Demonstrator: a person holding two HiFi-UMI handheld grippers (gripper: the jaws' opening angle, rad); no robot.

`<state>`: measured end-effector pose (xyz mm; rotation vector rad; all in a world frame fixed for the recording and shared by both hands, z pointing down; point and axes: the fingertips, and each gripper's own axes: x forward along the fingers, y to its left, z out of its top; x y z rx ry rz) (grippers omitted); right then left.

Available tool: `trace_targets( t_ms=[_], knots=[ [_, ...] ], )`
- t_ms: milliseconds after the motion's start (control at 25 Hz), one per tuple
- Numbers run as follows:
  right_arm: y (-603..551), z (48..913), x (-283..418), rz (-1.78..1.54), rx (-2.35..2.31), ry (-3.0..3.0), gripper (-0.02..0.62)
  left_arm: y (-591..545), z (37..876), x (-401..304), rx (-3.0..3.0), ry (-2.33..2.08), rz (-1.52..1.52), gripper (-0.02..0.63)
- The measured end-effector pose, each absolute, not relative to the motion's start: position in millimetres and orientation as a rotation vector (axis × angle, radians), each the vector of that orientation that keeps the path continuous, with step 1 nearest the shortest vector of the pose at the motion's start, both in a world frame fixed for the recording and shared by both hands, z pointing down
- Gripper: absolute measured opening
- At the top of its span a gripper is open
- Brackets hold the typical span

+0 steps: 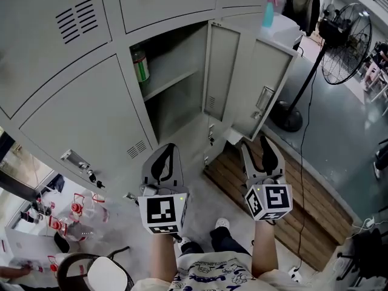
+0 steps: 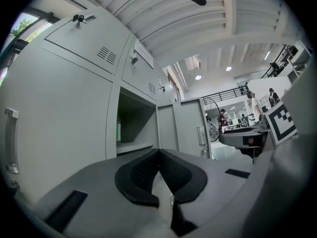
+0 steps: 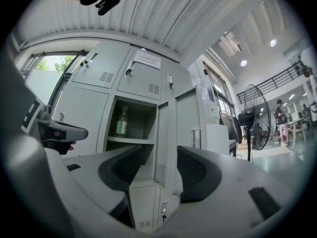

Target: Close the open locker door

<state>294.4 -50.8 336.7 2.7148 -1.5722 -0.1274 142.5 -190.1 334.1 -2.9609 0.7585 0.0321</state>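
Note:
The grey locker bank [image 1: 91, 120] has one compartment [image 1: 176, 90] standing open, with a shelf and a green bottle [image 1: 140, 65] inside. Its door [image 1: 221, 71] swings out toward me, inner face showing. Just right of it is a second grey panel with a handle [image 1: 264, 99]. Both grippers point level at the lockers, short of them. My left gripper [image 1: 168, 147] is shut and empty, in front of the closed locker left of the opening. My right gripper [image 1: 254, 143] is open and empty, below the door. The right gripper view shows the door edge-on [image 3: 166, 133] between the pads [image 3: 198, 170].
A standing fan [image 1: 345, 41] and its cable are at the right. A wooden pallet [image 1: 285, 217] lies under my right gripper. A blue spray bottle [image 1: 268, 11] stands on a white unit. Red-capped bottles [image 1: 73, 214] and a chair [image 1: 109, 271] are at the lower left.

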Motion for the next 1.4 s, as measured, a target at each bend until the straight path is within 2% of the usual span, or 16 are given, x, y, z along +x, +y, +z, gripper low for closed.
trace_targets(
  t_ms=[760, 1400],
  knots=[
    [-41.6, 339.8, 411.9, -0.131, 2.713, -1.593, 0.227, -178.3, 337.6, 257.1, -2.948, 0.766, 0.025, 0.003],
    [-65.9, 343.6, 459.4, -0.124, 2.653, -1.744, 0.227, -187.7, 340.6, 297.7, -2.914, 0.888, 0.013, 0.003]
  ],
)
